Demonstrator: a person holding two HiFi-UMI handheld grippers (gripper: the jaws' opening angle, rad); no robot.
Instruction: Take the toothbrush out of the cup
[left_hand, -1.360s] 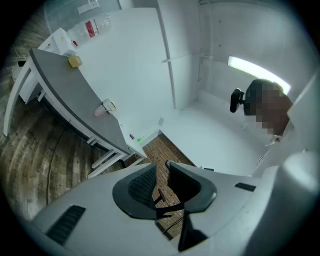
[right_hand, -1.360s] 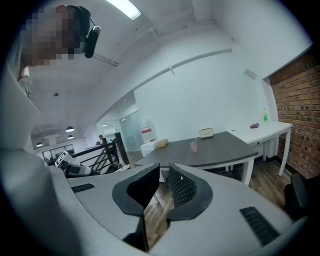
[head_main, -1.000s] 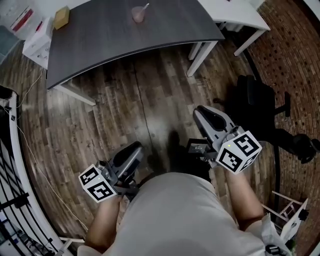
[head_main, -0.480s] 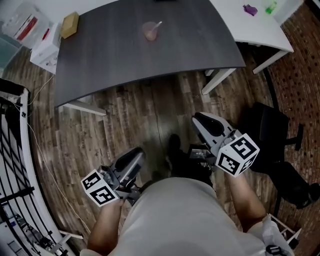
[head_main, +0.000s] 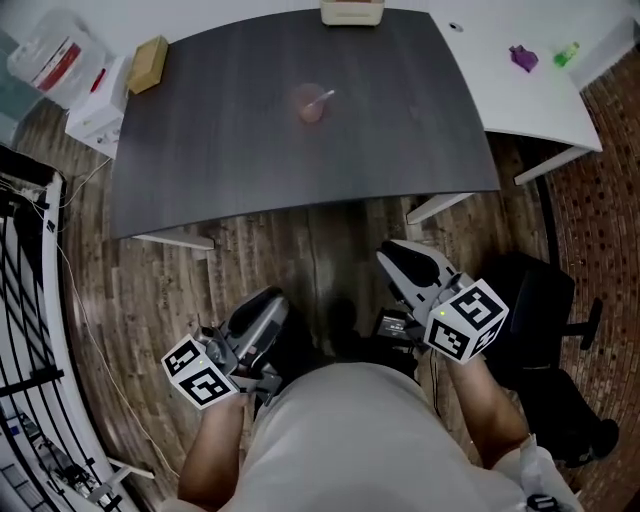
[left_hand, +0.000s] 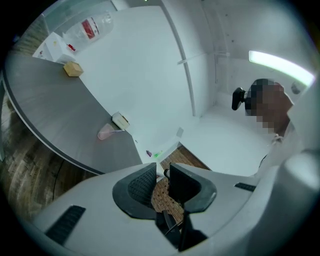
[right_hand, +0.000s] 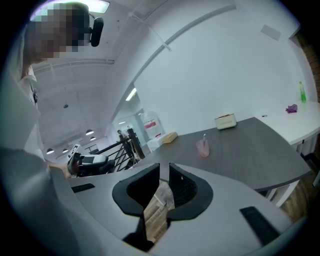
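Note:
A pink cup (head_main: 309, 105) stands near the middle of the dark grey table (head_main: 200, 150), with a white toothbrush (head_main: 322, 97) leaning out of it to the right. The cup (right_hand: 202, 148) also shows in the right gripper view and, small, in the left gripper view, cup (left_hand: 105, 133). Both grippers hang low by the person's body, over the wood floor and well short of the table. The left gripper (head_main: 268, 302) and right gripper (head_main: 398, 256) each hold nothing. Left gripper (left_hand: 161, 172) and right gripper (right_hand: 164, 172) jaws stand almost together with only a thin slit.
A tan block (head_main: 152, 52) lies at the table's far left, a beige box (head_main: 352, 12) at its far edge. A white table (head_main: 520, 95) at right carries a purple thing (head_main: 523, 58) and a green bottle (head_main: 567, 52). A black chair (head_main: 545, 310) stands right, a black railing (head_main: 25, 330) left.
The person has stepped toward the table: the table and cup now sit lower and larger in the head view. Both grippers stay low by the body, jaws unchanged.

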